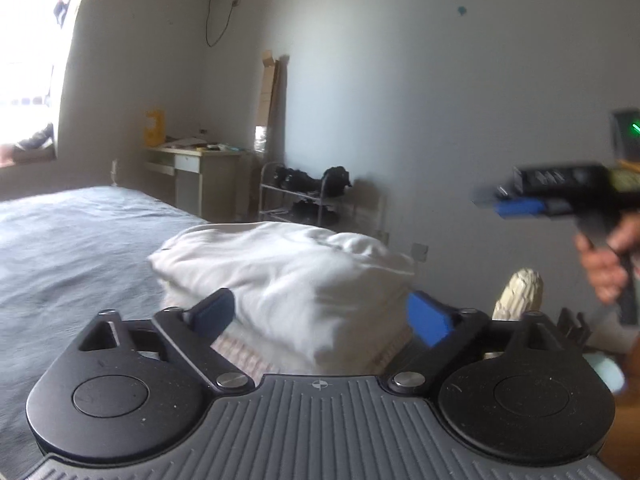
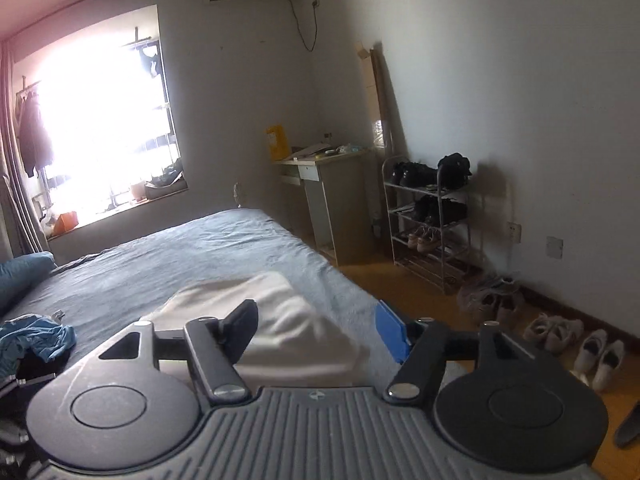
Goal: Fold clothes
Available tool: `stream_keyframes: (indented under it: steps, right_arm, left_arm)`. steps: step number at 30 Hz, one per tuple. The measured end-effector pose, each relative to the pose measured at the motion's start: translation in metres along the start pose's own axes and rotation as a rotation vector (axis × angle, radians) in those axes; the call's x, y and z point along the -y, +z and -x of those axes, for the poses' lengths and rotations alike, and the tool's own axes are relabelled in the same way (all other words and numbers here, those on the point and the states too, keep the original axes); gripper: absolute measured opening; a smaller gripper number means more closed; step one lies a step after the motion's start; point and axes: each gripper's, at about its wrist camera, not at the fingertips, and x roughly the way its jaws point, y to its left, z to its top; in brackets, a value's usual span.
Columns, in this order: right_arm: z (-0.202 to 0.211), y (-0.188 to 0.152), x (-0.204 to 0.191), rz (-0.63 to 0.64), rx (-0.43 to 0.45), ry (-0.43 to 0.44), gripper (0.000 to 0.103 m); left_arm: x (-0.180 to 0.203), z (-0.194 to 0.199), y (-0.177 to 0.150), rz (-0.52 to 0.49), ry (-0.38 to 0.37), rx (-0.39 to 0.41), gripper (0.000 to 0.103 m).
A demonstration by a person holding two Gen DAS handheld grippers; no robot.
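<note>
Soft white garment (image 1: 288, 276), folded into a thick rumpled pad, lay on the wrinkled grey-blue bed (image 1: 60, 240) near its right edge, over a ribbed pale layer. Left hand-held gripper (image 1: 320, 314) hung just before it, blue flat pads spread wide to either side of the fold, gripping nothing. Right hand-held gripper (image 2: 316, 328) stood partly open and empty, the garment (image 2: 288, 320) below and beyond it. Crumpled blue cloth (image 2: 36, 340) lay by the bed's left edge.
</note>
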Motion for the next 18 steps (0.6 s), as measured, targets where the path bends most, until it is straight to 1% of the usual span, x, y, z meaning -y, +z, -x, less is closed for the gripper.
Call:
stream_keyframes:
  steps: [1, 3, 5, 6, 8, 9, 10, 14, 16, 18]
  right_arm:
    - [0.017, -0.018, -0.004, -0.004, -0.012, 0.010, 0.070]
    - [0.050, -0.053, -0.013, -0.012, -0.035, 0.030, 0.073]
    - [0.078, -0.084, -0.034, 0.016, -0.018, 0.032, 0.081]
    - [0.088, -0.095, -0.044, 0.036, -0.007, 0.025, 0.084]
    - [0.107, -0.114, -0.069, 0.055, 0.002, 0.029, 0.098]
    - [0.115, -0.121, -0.078, 0.056, 0.008, 0.037, 0.101]
    - [0.120, -0.127, -0.087, 0.058, 0.018, 0.038, 0.103]
    - [0.137, -0.147, -0.119, 0.084, 0.053, 0.031, 0.103]
    - [0.139, -0.153, -0.132, 0.085, 0.052, 0.020, 0.103]
    - [0.139, -0.158, -0.138, 0.074, 0.032, 0.023, 0.103]
  left_arm:
    - [0.005, 0.015, -0.005, -0.012, 0.020, 0.001, 0.102]
    - [0.012, 0.043, -0.015, -0.018, 0.059, -0.012, 0.103]
    - [0.017, 0.067, -0.026, -0.010, 0.098, -0.035, 0.103]
    - [0.019, 0.077, -0.032, 0.015, 0.117, -0.054, 0.103]
    - [0.020, 0.095, -0.043, 0.084, 0.147, -0.088, 0.103]
    - [0.019, 0.101, -0.048, 0.115, 0.160, -0.099, 0.103]
    - [0.016, 0.108, -0.052, 0.140, 0.178, -0.107, 0.103]
    - [0.005, 0.131, -0.063, 0.235, 0.256, -0.125, 0.103]
    - [0.000, 0.141, -0.066, 0.272, 0.276, -0.134, 0.103]
    - [0.000, 0.151, -0.069, 0.293, 0.294, -0.136, 0.103]
